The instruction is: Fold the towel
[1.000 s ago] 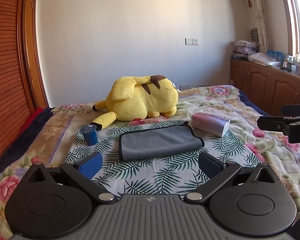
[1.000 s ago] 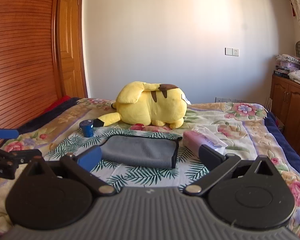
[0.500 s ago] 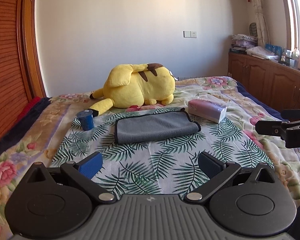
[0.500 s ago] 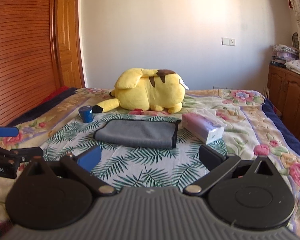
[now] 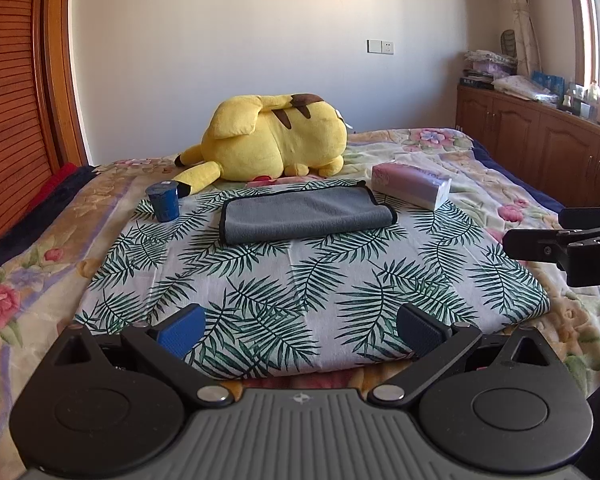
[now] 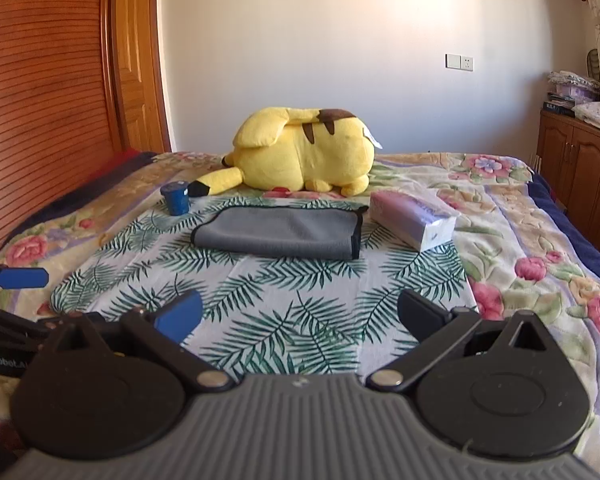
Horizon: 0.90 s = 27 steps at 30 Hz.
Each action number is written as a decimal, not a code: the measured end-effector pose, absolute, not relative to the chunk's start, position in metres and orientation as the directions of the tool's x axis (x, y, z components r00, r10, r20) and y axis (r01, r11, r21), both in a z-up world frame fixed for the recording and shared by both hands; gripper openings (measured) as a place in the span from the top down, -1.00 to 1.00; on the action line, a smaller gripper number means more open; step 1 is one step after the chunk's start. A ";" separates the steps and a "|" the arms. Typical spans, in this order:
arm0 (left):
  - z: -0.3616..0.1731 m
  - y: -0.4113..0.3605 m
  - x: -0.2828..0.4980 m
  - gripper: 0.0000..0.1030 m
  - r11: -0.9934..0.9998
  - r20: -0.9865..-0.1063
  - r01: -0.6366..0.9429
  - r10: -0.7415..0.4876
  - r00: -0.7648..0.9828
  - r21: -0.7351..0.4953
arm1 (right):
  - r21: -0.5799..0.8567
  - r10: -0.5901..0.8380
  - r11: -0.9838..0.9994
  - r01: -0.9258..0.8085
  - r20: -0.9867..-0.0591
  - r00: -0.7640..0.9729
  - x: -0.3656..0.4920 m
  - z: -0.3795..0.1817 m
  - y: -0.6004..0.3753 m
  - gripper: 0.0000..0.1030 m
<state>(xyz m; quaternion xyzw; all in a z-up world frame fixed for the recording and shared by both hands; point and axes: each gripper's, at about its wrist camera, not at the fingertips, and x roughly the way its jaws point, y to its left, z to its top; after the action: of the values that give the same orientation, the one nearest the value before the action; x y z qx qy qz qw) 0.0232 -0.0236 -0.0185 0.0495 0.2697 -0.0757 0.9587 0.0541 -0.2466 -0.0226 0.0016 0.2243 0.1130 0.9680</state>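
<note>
grey towel [image 5: 306, 216] lay folded at frame centre, long axis left-right; blue cup [image 5: 164, 201] contents hidden. left gripper [image 5: 300, 330] and right gripper [image 6: 300, 316] gaped wide, holding nothing.

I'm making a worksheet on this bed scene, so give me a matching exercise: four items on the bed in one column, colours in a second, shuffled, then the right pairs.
Things:
1. towel
2. plush toy
3. small cup
4. tissue pack

Colours:
A. pink and white
B. yellow with brown stripes
C. grey with a dark edge
D. dark blue

Pairs: 1-C, 2-B, 3-D, 4-A

All four sit at the far end of the leaf-print cloth, ahead of the open left gripper and right gripper.
</note>
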 end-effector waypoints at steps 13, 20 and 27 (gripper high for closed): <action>-0.028 -0.009 0.027 -0.69 0.992 -0.507 0.123 -0.101 0.856 0.009 | 0.050 0.209 0.977 -0.208 -0.427 0.880 0.052 -0.032 -0.246 -1.00; -0.023 -0.010 0.019 -0.69 0.992 -0.469 0.118 -0.087 0.879 0.038 | 0.048 0.200 0.979 -0.198 -0.413 0.889 0.050 -0.032 -0.248 -1.00; -0.018 -0.013 0.010 -0.69 0.991 -0.425 0.114 -0.072 0.902 0.075 | 0.048 0.191 0.981 -0.187 -0.378 0.906 0.046 -0.030 -0.250 -1.00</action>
<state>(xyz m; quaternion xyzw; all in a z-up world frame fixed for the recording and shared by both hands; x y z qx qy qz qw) 0.0102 -0.0130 -0.0178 0.0489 0.2158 -0.0478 0.9740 0.0456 -0.2504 -0.0302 0.0055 0.1943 0.0968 0.9761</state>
